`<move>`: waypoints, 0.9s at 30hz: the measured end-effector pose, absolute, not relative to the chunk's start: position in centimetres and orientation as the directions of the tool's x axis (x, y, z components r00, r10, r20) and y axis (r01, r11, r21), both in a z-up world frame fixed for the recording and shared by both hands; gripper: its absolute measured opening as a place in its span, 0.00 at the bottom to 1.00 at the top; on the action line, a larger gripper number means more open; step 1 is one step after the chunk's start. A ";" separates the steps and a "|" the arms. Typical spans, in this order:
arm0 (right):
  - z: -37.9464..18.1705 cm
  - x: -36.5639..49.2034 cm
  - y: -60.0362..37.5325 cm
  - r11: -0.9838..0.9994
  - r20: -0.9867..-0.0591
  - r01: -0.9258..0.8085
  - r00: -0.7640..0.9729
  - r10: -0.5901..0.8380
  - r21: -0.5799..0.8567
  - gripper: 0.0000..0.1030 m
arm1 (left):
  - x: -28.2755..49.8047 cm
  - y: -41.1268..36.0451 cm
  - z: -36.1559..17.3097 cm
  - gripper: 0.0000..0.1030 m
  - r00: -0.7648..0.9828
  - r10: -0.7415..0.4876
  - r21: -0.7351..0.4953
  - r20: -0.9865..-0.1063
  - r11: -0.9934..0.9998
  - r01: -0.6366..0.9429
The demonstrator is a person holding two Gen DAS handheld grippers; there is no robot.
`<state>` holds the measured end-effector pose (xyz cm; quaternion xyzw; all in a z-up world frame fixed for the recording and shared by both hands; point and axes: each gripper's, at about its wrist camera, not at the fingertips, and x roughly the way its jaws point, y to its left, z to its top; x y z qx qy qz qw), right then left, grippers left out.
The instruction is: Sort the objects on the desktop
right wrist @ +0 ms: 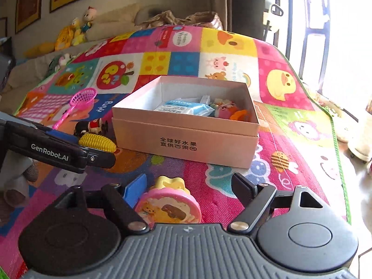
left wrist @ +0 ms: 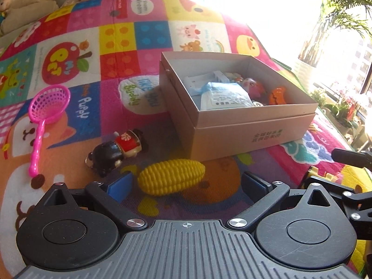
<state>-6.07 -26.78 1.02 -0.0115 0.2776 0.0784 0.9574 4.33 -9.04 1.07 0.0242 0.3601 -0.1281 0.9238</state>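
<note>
My left gripper (left wrist: pixel 186 183) is open, its jaws standing on either side of a yellow toy corn cob (left wrist: pixel 171 176) that lies on the colourful play mat (left wrist: pixel 69 69). My right gripper (right wrist: pixel 189 189) is open around a round pink toy with a yellow top (right wrist: pixel 168 203). An open cardboard box (left wrist: pixel 253 134) holds a blue-and-white packet (left wrist: pixel 223 95), a pink toy and an orange toy. The box also shows in the right wrist view (right wrist: pixel 186 144), with the corn (right wrist: pixel 96 141) and the left gripper's body (right wrist: pixel 58 151) to its left.
A black-and-red doll figure (left wrist: pixel 116 151) lies left of the corn. A pink toy strainer (left wrist: pixel 46 116) lies further left. Plush toys (right wrist: pixel 76 30) sit on a sofa behind the mat. Plants (left wrist: pixel 337 23) and a window stand at the right.
</note>
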 end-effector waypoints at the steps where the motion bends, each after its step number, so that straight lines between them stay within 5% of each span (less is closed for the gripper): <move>1: 0.9 -6.3 -27.2 0.989 -0.525 -0.143 0.839 0.144 0.043 0.81 | 4.6 -9.3 0.9 0.98 0.712 -0.197 -0.027 -0.674 0.970 0.243; 8: 0.5 -6.7 -27.2 0.982 -0.515 -0.181 0.837 0.185 0.058 0.87 | 4.7 -9.4 0.8 0.67 0.724 -0.131 0.041 -0.677 0.976 0.214; 16: 0.0 -6.4 -25.0 0.973 -0.593 -0.230 0.785 0.177 -0.014 0.86 | 1.1 -7.8 1.6 0.68 0.721 -0.187 0.026 -0.668 0.962 0.273; 19: -0.1 -6.4 -24.9 0.973 -0.620 -0.231 0.764 0.180 -0.003 0.55 | -0.7 -7.1 2.0 0.68 0.725 -0.210 0.025 -0.656 0.954 0.299; 27: 2.0 -7.8 -24.2 0.962 -0.631 -0.265 0.757 0.169 -0.061 0.54 | -3.7 -6.7 3.4 0.68 0.744 -0.265 0.045 -0.613 0.929 0.368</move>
